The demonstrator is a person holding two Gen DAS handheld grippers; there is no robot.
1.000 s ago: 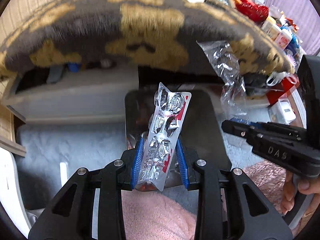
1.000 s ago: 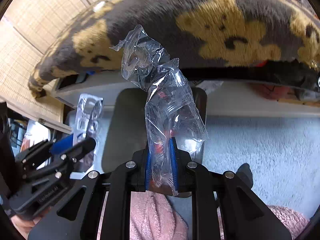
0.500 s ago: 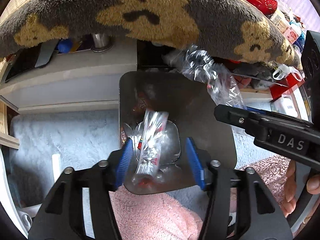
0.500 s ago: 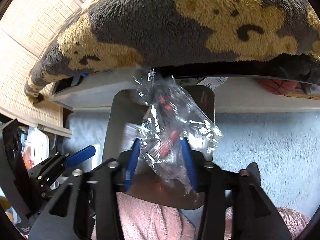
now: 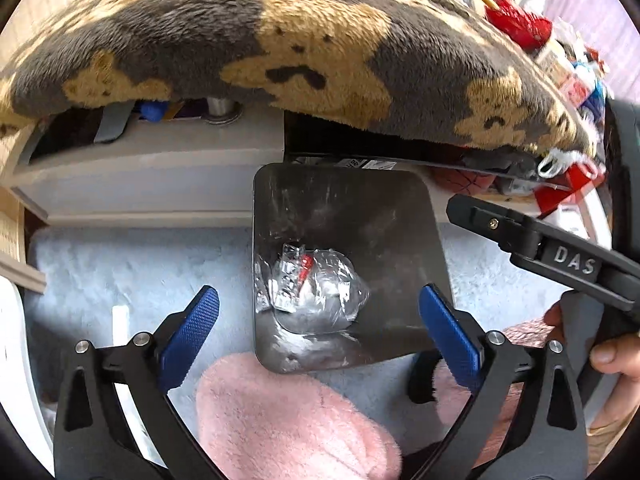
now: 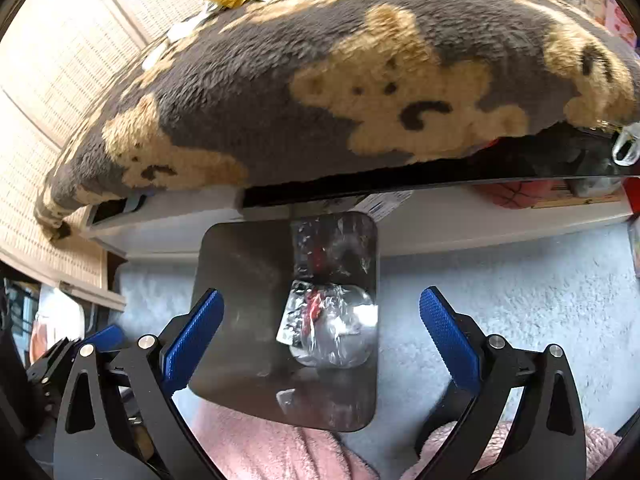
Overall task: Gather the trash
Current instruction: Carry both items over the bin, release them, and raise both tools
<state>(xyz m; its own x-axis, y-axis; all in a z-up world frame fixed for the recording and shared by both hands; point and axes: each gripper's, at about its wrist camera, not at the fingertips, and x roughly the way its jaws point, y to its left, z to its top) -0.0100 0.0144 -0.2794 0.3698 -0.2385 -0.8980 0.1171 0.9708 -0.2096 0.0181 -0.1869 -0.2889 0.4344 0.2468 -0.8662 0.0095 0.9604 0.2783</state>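
Both wrist views — downward, sharing bin

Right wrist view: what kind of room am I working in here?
Most likely a bedroom or living room at home: a bear-patterned fleece blanket over low furniture, pale shaggy carpet, and a small metal trash bin on the floor.

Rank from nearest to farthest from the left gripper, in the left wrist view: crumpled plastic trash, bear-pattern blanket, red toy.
1. Crumpled plastic trash, inside the metal bin, just ahead of the open left gripper.
2. Bear-pattern blanket, overhanging beyond the bin.
3. Red toy, far upper right.
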